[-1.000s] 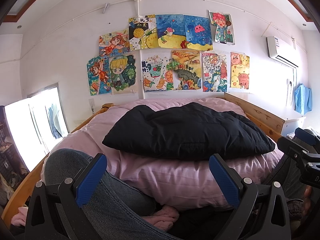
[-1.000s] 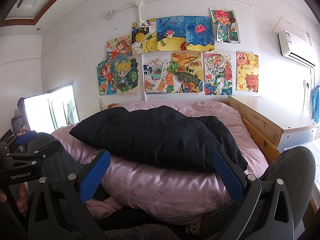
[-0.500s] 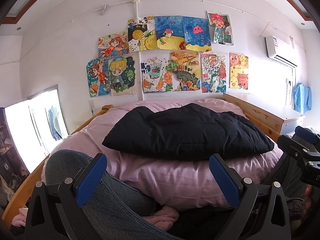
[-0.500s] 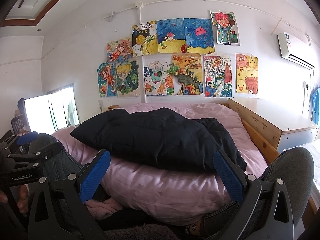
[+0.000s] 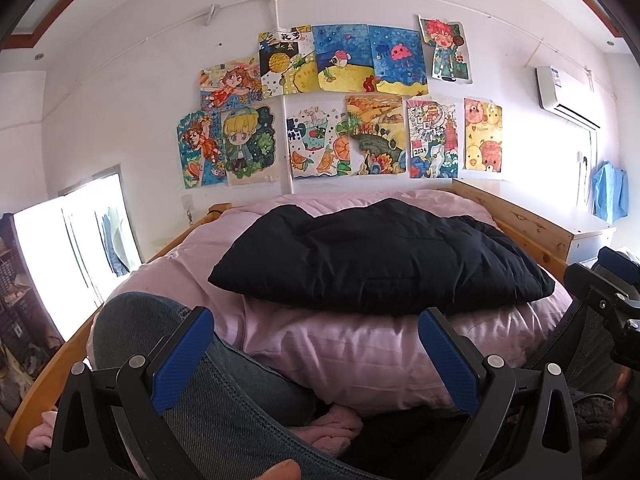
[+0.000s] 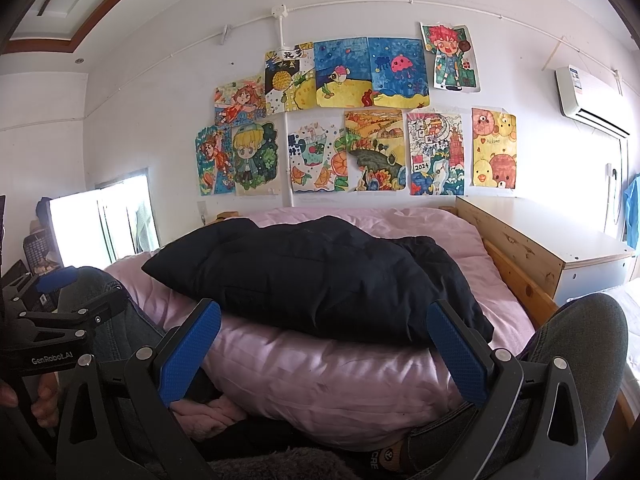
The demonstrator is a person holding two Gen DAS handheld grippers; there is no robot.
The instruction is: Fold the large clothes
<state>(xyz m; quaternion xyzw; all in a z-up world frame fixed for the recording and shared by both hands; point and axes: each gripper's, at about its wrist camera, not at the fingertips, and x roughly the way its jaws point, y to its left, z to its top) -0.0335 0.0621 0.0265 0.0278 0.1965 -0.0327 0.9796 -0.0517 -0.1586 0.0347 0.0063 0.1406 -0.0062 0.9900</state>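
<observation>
Left wrist view matches 0.5 s ago: left gripper (image 5: pixel 316 354) spread wide, empty, above the person's jeans knee (image 5: pixel 160 320). Pink duvet (image 5: pixel 360 352) lies unobstructed between knees; wooden bed rail (image 6: pixel 516 276) bounds the right. Right gripper (image 6: pixel 324 346) equally wide, empty; black padded jacket (image 6: pixel 320 276) lies folded, puffy, atop the duvet.

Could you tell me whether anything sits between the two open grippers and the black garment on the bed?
Nothing visible blocks either one. The black garment lies on the pink duvet, straight ahead of the left gripper and right gripper; only the duvet's bulging front edge lies between.
</observation>
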